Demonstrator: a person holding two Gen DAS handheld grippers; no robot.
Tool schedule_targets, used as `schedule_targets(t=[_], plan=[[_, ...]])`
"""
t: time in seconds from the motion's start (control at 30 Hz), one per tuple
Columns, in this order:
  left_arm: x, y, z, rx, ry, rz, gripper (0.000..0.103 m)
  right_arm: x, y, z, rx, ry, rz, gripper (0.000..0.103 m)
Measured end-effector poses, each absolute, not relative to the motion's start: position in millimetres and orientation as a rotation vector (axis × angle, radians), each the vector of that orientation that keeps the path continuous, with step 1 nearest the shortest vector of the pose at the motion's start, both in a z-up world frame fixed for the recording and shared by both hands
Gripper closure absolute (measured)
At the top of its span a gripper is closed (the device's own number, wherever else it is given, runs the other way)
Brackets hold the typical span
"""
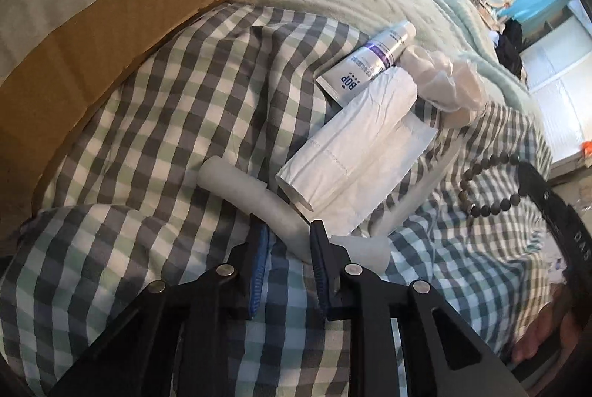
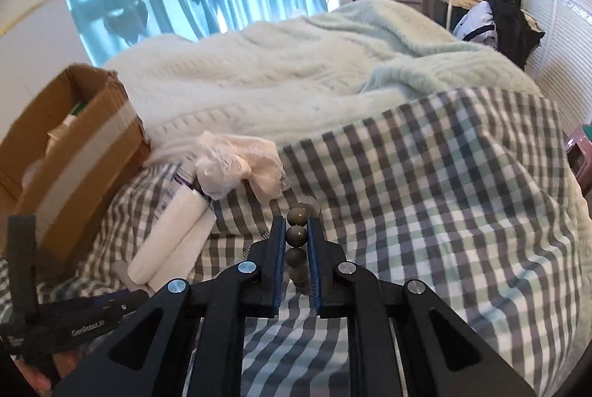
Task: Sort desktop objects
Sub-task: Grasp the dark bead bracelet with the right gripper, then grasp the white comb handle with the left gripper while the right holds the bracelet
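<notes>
Left gripper [image 1: 286,230] clamps a white tube [image 1: 255,202] (frosted); right gripper [image 2: 297,230] pinches beads [image 2: 297,235].

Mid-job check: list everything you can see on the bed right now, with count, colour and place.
Cardboard box: one, brown, left of the pile.
Checked cover: one, grey-green-white, under everything.
Fluffy blanket: one, pale green, behind.
Tube: one, white-purple, beside the roll.
Paper roll: one, white, mid-pile.
Plastic bag: one, white, crumpled.
Frosted bottle: one, white, between left jaws.
Bead bracelet: one, dark, in right jaws.
Left gripper: around bottle.
Right gripper: shut on beads.
</notes>
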State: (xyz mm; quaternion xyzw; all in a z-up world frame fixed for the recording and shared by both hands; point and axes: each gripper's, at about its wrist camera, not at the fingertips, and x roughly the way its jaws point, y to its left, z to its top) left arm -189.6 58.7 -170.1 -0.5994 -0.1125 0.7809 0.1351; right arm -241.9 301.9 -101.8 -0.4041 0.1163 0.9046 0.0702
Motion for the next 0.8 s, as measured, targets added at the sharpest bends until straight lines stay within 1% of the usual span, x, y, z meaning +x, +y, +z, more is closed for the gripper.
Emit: schedule_targets(t=[0.07,0.17,0.23,0.33,0.47,0.5,0.53,0.73,0.8], plan=[[-188.9,53.9,-167.8,-1.729,-0.363,2.258,0.08,-243.1,305.3,-95.8,-1.195,0.386,2.733,0.092],[-195.0,57.5,-162.2,-1.713,-0.344,2.263,0.08,-241.4,302.2,-93.0,-1.174,0.402,2.742,0.092],[-189.2,59.2,-154.0,-1.672,-0.301,2.284,0.09,-238.0,301.1,-91.5,-1.161,0.402,2.746,0.092],[-188.6,65.5,-137.7,-1.603,-0.231,2.32,0.09,-231.9,298.8,-87.9,-1.147,0.389,2.757,0.092],[-188.2,68.9,-114.1,-1.518,-0.233,2.33,0.09,-219.3,290.8,-74.1,-1.086,0.356,2.782,0.092],[-186.5,70.6,-107.2,-1.495,-0.232,2.338,0.095,-215.9,288.9,-70.4,-1.07,0.352,2.79,0.092],[-186.3,73.5,-102.2,-1.479,-0.225,2.346,0.096,-211.6,286.4,-65.3,-1.058,0.352,2.799,0.092],[-170.4,69.7,-58.3,-1.333,-0.188,2.385,0.096,-195.4,273.8,-37.7,-1.009,0.374,2.862,0.092],[-168.8,68.4,-54.3,-1.319,-0.19,2.385,0.096,-192.2,269.1,-30.3,-0.989,0.362,2.873,0.092]])
